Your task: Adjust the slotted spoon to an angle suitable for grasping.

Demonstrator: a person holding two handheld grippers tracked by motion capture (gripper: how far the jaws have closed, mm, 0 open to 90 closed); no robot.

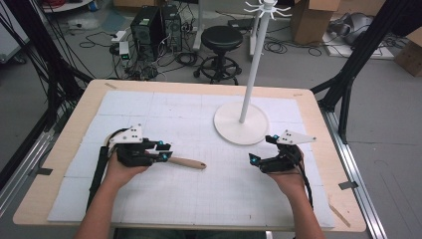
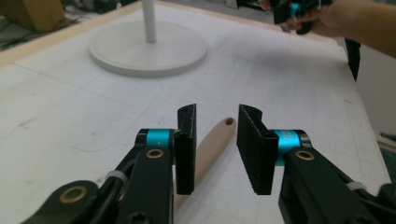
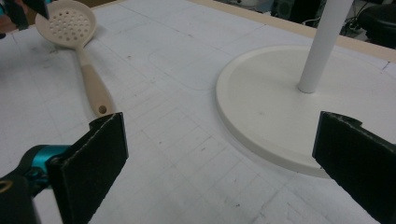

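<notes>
Perforations on skimmer (image 3: 70,25) bowl show from right gripper (image 3: 224,163) view.

Slotted spoon (image 1: 186,162) on mat (image 1: 199,199), left of stand (image 1: 241,123).

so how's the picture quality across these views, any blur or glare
High view: even overhead light, soft and low in detail, no glare on the white mat. Left gripper view: its own tongs are sharp, while the stand base behind looks softer. Right gripper view: its near tongs are blurred, and the slotted spoon is fairly clear.
</notes>
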